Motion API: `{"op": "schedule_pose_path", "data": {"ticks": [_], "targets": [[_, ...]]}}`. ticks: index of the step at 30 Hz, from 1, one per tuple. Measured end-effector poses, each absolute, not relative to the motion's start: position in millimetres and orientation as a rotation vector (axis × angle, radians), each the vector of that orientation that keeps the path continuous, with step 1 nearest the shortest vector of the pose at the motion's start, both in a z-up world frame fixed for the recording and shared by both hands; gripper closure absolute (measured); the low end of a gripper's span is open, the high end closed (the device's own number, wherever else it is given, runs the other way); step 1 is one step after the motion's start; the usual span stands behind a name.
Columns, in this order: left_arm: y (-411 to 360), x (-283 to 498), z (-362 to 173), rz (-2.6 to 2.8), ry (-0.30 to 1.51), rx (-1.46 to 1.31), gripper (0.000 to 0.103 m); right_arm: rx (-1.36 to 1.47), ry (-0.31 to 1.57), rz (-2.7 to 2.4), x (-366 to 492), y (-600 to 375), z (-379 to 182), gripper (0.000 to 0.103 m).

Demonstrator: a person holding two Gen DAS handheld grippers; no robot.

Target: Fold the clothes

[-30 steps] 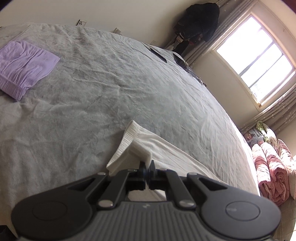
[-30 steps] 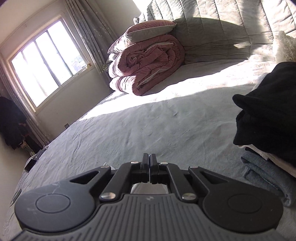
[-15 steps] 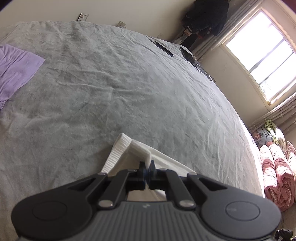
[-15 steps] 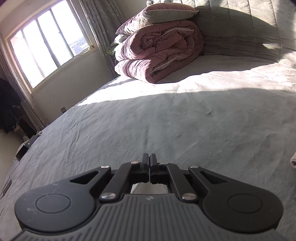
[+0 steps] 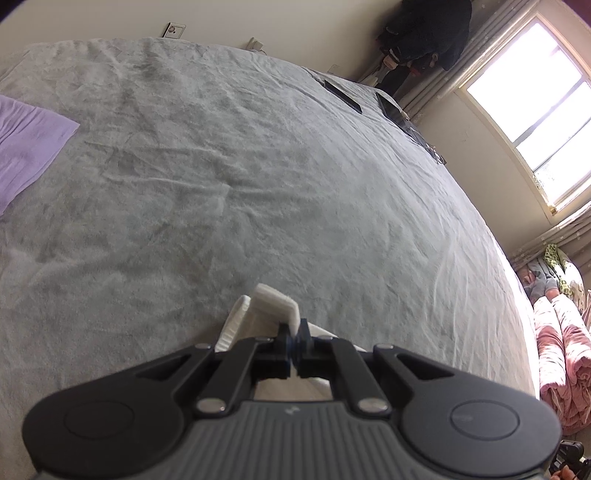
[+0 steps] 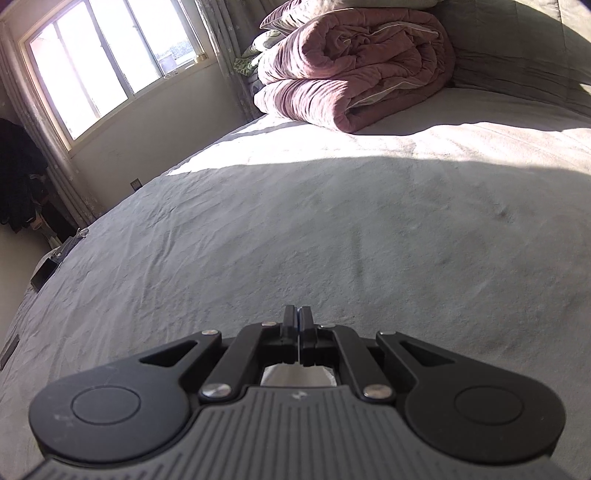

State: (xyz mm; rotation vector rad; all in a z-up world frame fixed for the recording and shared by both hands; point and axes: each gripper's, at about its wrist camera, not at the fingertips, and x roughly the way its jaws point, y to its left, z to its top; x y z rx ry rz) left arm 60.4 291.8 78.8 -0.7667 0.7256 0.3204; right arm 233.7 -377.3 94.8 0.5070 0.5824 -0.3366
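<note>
My left gripper (image 5: 294,334) is shut on the ribbed edge of a white garment (image 5: 275,304) and holds it just above the grey bedspread (image 5: 258,184). The garment's folded corner sticks out past the fingertips; most of the cloth is hidden under the gripper body. My right gripper (image 6: 297,321) is shut, with pale fabric (image 6: 295,374) showing just beneath its jaws; I cannot see the pinch itself. A folded lilac garment (image 5: 26,147) lies at the far left of the bed.
A rolled pink quilt (image 6: 354,70) with a pillow on top lies at the head of the bed (image 6: 332,236). Dark flat devices (image 5: 343,98) rest near the bed's far edge. Dark clothes (image 5: 424,33) hang beside the window (image 5: 532,99).
Both grippers have moved across the bed with the white garment. The lilac garment slid toward the left edge of the left view. The black clothes pile left the right view.
</note>
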Motion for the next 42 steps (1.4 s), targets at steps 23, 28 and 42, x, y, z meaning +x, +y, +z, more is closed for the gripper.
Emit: {"op": "schedule_pose_path", "data": {"ticks": [23, 28, 42], "targets": [[289.5, 21.8, 73.4, 0.364, 0.79, -0.936, 0.101, 0.547, 0.588, -0.315, 263.6, -366.8, 98.3, 0.102], [286.4, 5.4, 76.2, 0.417, 0.769, -0.966, 0.101, 0.576, 0.583, -0.333, 260.3, -370.8, 98.3, 0.102], [302.2, 79.9, 56.2, 0.581, 0.848, -0.945, 0.101, 0.641, 0.576, -0.407, 272.7, -362.8, 90.7, 0.102]]}}
